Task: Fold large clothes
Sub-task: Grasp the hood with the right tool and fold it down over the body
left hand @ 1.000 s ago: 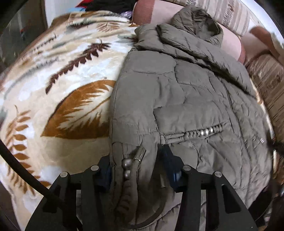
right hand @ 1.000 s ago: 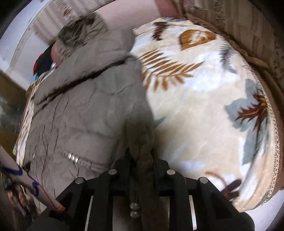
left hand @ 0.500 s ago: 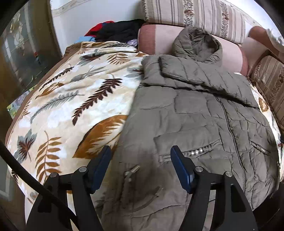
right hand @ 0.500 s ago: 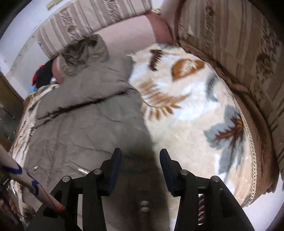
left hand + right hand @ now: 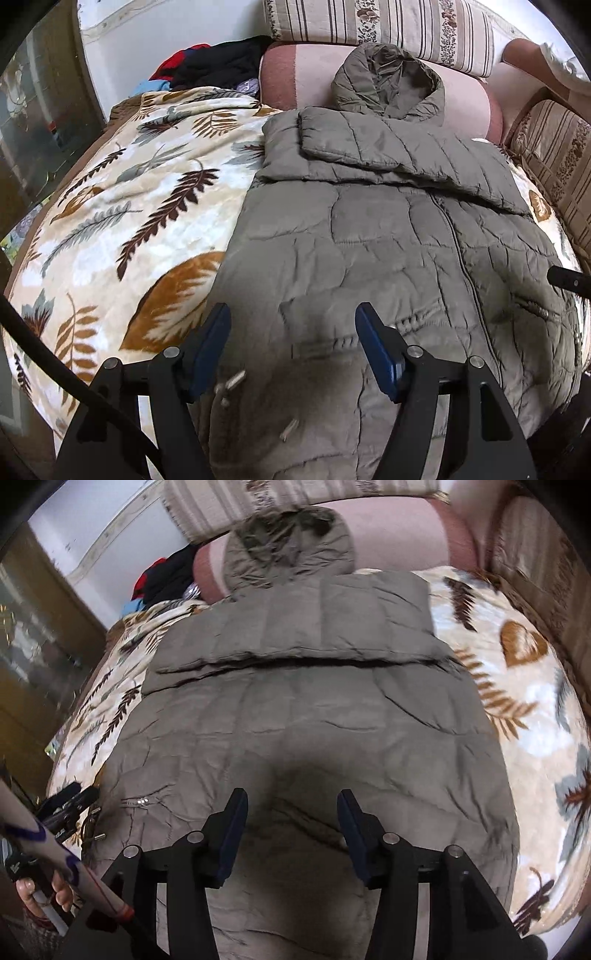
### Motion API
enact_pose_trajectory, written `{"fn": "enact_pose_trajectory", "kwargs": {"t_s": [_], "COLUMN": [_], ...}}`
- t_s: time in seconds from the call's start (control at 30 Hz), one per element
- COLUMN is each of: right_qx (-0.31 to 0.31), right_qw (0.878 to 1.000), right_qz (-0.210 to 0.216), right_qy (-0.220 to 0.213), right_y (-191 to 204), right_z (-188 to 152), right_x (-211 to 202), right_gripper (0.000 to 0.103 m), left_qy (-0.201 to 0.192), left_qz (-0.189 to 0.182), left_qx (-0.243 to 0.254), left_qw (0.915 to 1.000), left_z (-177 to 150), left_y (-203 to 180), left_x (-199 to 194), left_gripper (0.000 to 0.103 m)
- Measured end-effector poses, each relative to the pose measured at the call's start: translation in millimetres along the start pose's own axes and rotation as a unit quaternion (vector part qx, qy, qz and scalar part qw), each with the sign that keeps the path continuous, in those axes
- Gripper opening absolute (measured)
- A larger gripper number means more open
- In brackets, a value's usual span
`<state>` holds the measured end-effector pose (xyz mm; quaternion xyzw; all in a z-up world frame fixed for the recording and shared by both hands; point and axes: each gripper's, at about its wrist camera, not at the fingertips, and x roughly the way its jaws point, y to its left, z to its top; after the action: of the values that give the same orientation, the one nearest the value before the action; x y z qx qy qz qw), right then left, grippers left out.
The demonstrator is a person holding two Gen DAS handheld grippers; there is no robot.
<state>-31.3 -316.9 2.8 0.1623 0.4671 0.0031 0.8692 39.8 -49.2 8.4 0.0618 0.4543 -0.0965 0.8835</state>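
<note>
An olive-grey quilted hooded jacket (image 5: 388,236) lies flat on a leaf-patterned blanket (image 5: 122,236), sleeves folded across its chest and hood (image 5: 388,79) resting on a pink bolster. It also shows in the right wrist view (image 5: 306,716). My left gripper (image 5: 291,347) is open and empty, hovering above the jacket's lower left hem. My right gripper (image 5: 291,830) is open and empty above the lower middle of the jacket. The left gripper also shows at the left of the right wrist view (image 5: 70,805).
A pink bolster (image 5: 465,103) and striped sofa cushions (image 5: 380,26) back the blanket. A pile of dark and red clothes (image 5: 214,66) sits at the far left corner. A wooden cabinet (image 5: 33,657) stands on the left. The blanket (image 5: 535,709) lies uncovered on the right.
Both grippers were shut on the jacket's hem one second ago. They opened, let the cloth drop, and pulled back and up from the jacket.
</note>
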Motion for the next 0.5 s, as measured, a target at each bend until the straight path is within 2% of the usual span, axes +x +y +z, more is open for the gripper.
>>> {"fn": "enact_pose_trajectory", "kwargs": {"t_s": [0.23, 0.5], "right_qx": [-0.021, -0.026], "right_qw": [1.0, 0.998], "right_qz": [-0.021, -0.06], "right_qy": [0.007, 0.014], "right_y": [23.8, 42.4], "right_z": [23.6, 88.4], "right_x": [8.1, 36.1], "right_gripper": [0.062, 0.064], "left_qy": [0.004, 0.006], "left_qz": [-0.004, -0.003], "left_qx": [-0.015, -0.033], "left_qw": [0.9999, 0.9994], "left_z": [30.5, 62.0], "left_y": [5.8, 16.9], "left_x": [25.7, 74.4], "left_gripper": [0.069, 0.07]}}
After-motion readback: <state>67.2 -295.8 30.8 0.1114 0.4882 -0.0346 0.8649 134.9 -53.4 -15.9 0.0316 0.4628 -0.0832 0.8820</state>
